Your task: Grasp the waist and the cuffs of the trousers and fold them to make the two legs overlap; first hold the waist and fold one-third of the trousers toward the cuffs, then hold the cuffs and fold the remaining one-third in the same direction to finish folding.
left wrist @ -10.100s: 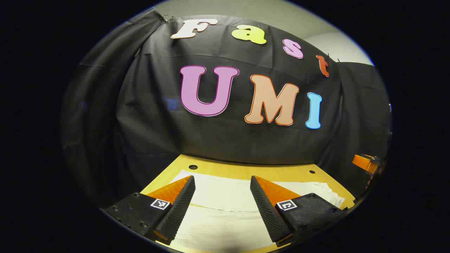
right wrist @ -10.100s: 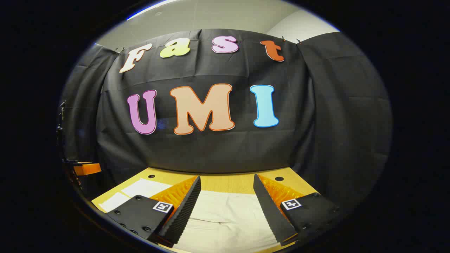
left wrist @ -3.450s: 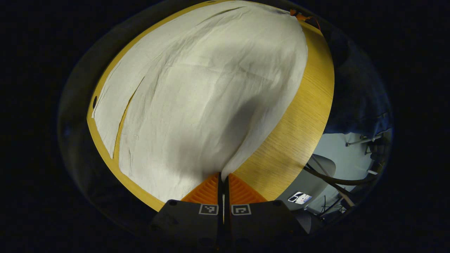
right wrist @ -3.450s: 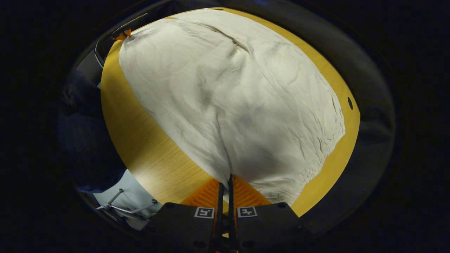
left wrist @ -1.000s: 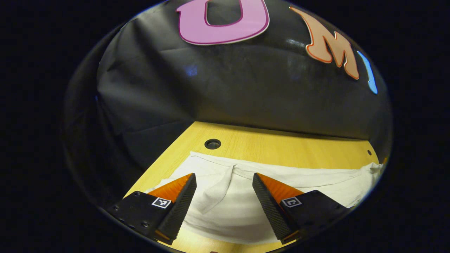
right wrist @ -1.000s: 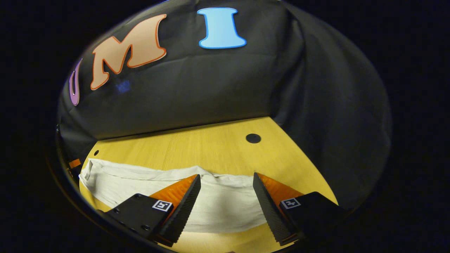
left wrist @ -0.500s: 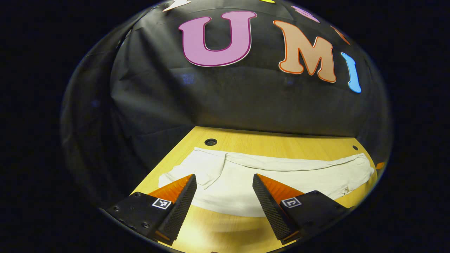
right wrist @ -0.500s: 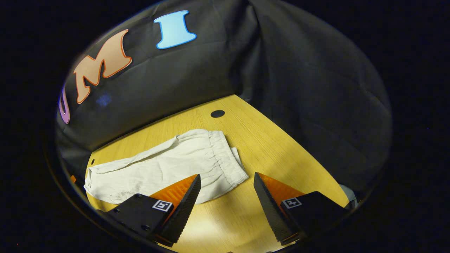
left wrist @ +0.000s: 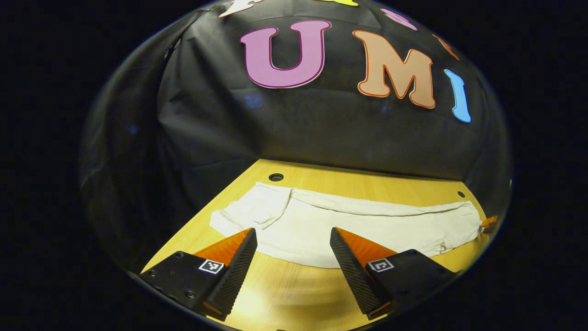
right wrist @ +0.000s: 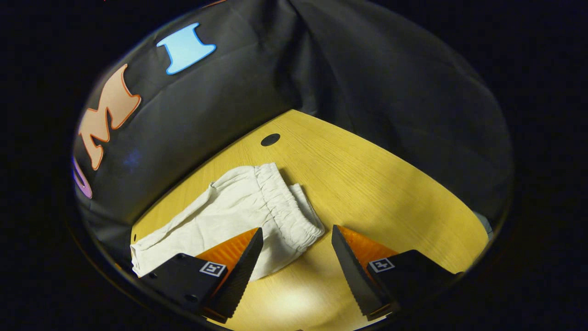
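The cream trousers (left wrist: 349,223) lie as a long strip across the wooden table (left wrist: 367,186), the legs one on top of the other. In the left gripper view the cuff end (left wrist: 257,209) is at the left, with one corner turned over. My left gripper (left wrist: 291,230) is open just in front of the strip's near edge, holding nothing. In the right gripper view the gathered elastic waist (right wrist: 282,204) of the trousers (right wrist: 220,216) lies just beyond my right gripper (right wrist: 296,229), which is open with nothing in it.
The table (right wrist: 376,174) has a round hole (right wrist: 270,139) near the back corner beyond the waist, and another hole (left wrist: 276,177) behind the cuffs. The black cloth wall closes the back and sides. Bare wood lies right of the waist and in front of the strip.
Both grippers, shut on the spread trousers 3.5 s ago, have let go. Over the last second both backed away, and the right view swung toward the waist end.
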